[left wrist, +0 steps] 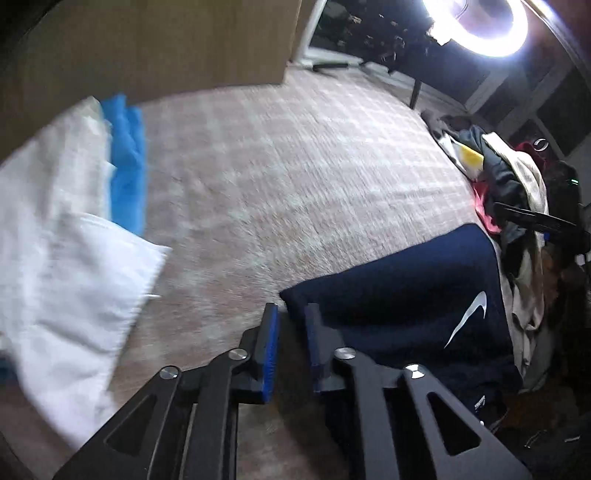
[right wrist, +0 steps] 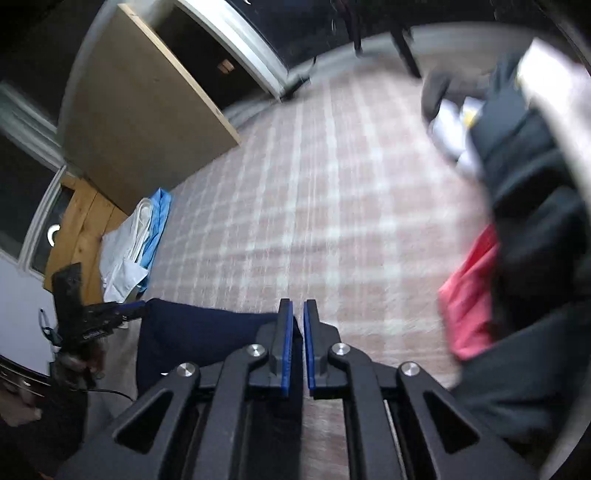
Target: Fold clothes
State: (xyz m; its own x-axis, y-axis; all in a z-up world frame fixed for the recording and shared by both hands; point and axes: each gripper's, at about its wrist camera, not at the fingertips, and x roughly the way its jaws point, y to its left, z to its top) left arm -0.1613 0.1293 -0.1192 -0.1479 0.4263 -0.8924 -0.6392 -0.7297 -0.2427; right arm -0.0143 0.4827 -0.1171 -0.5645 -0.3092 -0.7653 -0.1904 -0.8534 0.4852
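A navy garment [left wrist: 399,295] with a white swoosh logo lies stretched over the plaid cover [left wrist: 280,177]. My left gripper [left wrist: 291,321] is shut on its near-left corner, and dark cloth fills the gap between the blue pads [left wrist: 272,332]. In the right wrist view the same navy garment [right wrist: 207,332] runs from the left gripper [right wrist: 135,307] across to my right gripper [right wrist: 298,314], whose fingers are nearly together and shut on its edge. The right gripper [left wrist: 535,218] shows in the left wrist view as a dark shape at the garment's far side.
A heap of unfolded clothes [left wrist: 517,177], dark, cream and red, sits to the right, also visible as clothes [right wrist: 517,221]. White and blue folded pieces [left wrist: 74,221] lie at the left near a wooden panel [right wrist: 140,122]. A ring light [left wrist: 480,22] glares at the back.
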